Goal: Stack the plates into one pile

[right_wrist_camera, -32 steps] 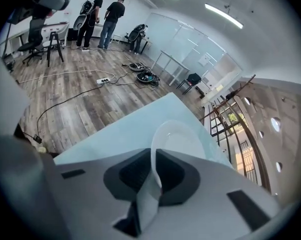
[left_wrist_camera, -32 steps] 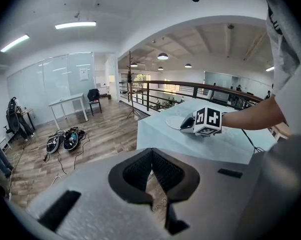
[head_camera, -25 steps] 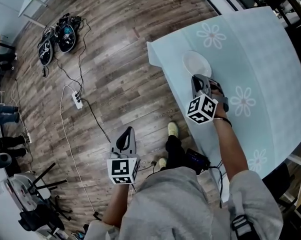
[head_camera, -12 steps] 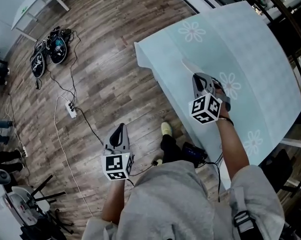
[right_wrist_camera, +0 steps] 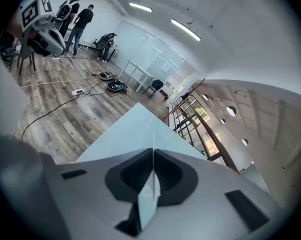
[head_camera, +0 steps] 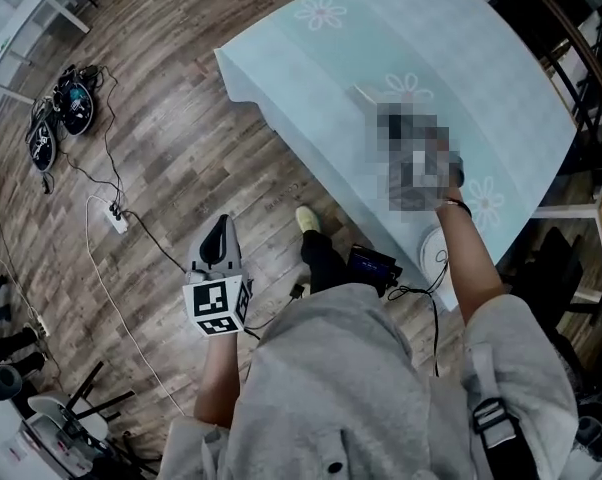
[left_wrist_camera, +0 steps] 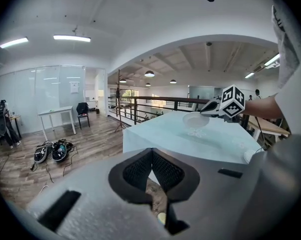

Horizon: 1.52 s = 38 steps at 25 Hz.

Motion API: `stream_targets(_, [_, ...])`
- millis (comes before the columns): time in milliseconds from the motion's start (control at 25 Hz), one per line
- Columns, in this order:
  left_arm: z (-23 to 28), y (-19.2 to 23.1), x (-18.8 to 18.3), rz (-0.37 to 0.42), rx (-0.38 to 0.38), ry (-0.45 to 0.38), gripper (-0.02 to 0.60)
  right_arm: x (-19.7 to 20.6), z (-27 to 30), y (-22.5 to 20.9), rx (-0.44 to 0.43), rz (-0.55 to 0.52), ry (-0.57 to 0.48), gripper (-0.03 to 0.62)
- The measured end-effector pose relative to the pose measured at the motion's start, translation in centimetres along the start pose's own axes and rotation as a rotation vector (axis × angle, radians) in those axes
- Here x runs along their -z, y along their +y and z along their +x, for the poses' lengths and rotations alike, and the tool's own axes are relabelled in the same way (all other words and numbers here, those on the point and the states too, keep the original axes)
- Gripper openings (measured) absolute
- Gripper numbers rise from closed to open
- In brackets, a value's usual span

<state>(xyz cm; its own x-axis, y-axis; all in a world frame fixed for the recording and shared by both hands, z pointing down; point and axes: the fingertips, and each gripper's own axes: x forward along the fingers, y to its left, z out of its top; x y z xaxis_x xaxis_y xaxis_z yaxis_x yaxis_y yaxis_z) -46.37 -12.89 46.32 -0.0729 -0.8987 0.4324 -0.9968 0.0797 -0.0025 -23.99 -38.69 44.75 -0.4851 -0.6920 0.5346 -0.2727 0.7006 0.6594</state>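
A white plate (left_wrist_camera: 195, 119) hangs above the pale blue flowered tablecloth (left_wrist_camera: 180, 139), with my right gripper (left_wrist_camera: 210, 107) shut on its rim. In the right gripper view the plate (right_wrist_camera: 151, 194) runs edge-on between the closed pads. In the head view a mosaic patch covers most of my right gripper (head_camera: 389, 118); only a thin bit of the plate's rim (head_camera: 365, 95) shows beyond it. My left gripper (head_camera: 219, 243) is held over the wooden floor, left of the table, shut with nothing in it (left_wrist_camera: 151, 171).
A white round thing (head_camera: 433, 248) lies by the table's near corner beside my right forearm; I cannot tell if it rests on the table. Cables and a power strip (head_camera: 113, 218) cross the floor. People (right_wrist_camera: 78, 14) stand far off. A railing (left_wrist_camera: 140, 104) runs behind the table.
My right gripper has lifted the plate off the tablecloth and carried it further along the table. My left gripper has drifted a little. The head view has swung.
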Motion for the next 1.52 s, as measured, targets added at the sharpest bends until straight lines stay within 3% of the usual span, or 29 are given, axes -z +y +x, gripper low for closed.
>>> stream_targets(640, [-9.4,-8.8,6.0,0.066,0.105,-0.033,0.02,9.7,-17.1,6.9,0.103,0.044,0.083,0.031])
stream_targets(1000, [-9.5,-14.1,6.0,0.102,0.221,-0.04,0.02,16.1,-23.7,9.1,0.143,0.08,0.189,0.031])
stream_targets(1520, [-8.4,-18.4,5.5,0.166,0.309,-0.039,0.02,20.8,-27.1,12.9,0.148,0.126,0.254,0.031])
